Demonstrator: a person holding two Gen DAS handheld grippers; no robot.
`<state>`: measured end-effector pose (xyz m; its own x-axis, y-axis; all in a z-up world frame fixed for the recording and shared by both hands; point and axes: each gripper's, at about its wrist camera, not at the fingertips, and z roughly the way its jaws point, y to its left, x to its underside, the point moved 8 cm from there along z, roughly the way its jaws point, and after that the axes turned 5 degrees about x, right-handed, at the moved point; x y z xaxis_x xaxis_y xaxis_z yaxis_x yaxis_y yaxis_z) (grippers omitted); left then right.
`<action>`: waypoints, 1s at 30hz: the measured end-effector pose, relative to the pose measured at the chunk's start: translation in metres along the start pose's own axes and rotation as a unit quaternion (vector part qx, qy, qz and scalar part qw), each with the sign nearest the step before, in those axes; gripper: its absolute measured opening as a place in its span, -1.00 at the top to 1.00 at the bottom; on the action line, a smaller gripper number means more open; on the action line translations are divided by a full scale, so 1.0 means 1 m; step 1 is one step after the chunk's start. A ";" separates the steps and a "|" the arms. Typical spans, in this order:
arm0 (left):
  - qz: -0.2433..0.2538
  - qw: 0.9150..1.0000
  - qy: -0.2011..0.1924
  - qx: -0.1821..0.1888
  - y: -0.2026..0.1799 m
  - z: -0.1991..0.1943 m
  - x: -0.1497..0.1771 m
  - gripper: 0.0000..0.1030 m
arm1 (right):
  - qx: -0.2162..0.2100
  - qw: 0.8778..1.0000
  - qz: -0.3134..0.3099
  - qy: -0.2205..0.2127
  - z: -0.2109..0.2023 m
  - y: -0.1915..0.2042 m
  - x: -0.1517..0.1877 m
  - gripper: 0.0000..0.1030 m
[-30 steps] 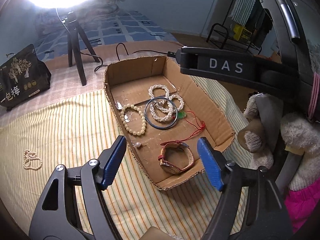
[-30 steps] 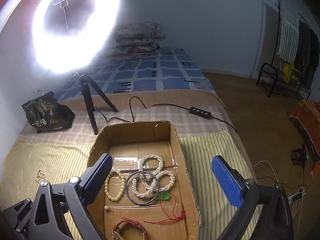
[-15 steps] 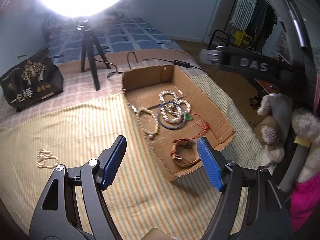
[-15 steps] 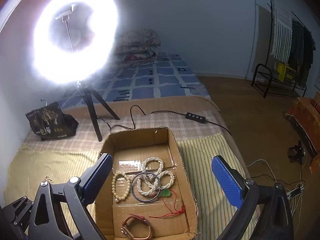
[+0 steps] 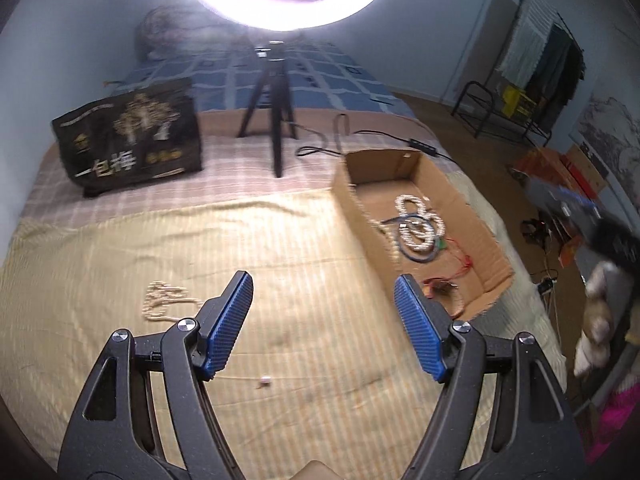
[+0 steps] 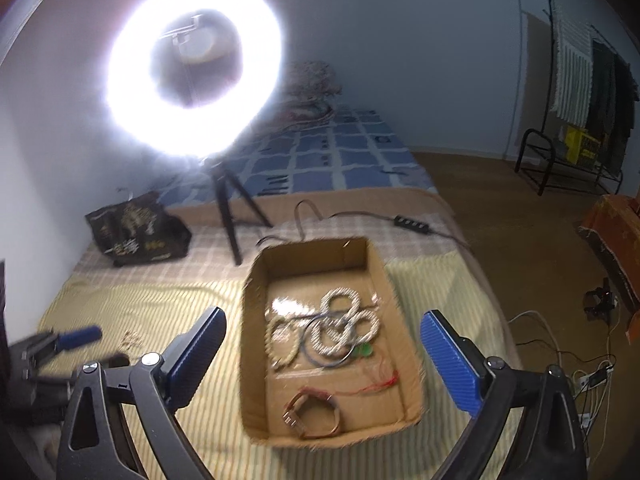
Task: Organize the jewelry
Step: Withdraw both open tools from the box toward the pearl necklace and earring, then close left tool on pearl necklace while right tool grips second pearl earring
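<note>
Left gripper (image 5: 324, 312) spread wide and empty above the yellow striped cloth (image 5: 280, 248), near a loose pale bead necklace (image 5: 166, 300). Right gripper (image 6: 322, 348) likewise agape, holding nothing, over the open brown cardboard box (image 6: 256, 364). Inside it, blurred but seemingly white pearl bracelets (image 6: 340, 324), a blue bangle (image 6: 316, 354) and a brown-strapped watch (image 6: 312, 412).

Ring light (image 6: 192, 80) lit, on a black tripod (image 5: 274, 108) standing on the checked blanket (image 5: 224, 184). Black snack bag (image 5: 128, 140) with gold tree print left of the tripod, same blanket. Cable with inline switch (image 6: 412, 224) runs right from the tripod foot. Blue patterned bedding (image 6: 332, 152) behind the tripod; clothes rack (image 6: 576, 92) far right of it, by the wall
</note>
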<state>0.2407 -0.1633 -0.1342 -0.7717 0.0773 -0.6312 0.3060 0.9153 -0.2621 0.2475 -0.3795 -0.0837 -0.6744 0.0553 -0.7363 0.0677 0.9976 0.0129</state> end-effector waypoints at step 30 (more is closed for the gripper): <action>-0.159 0.981 0.106 -0.035 0.179 0.044 0.043 -0.46 | -0.199 0.944 -0.200 0.170 0.040 0.210 0.154 -0.24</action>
<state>0.2870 -0.0141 -0.2405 -0.9229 -0.1437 -0.3573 -0.0032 0.9306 -0.3660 0.1876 -0.1632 -0.2217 -0.7893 -0.3867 -0.4769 -0.4783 0.8743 0.0826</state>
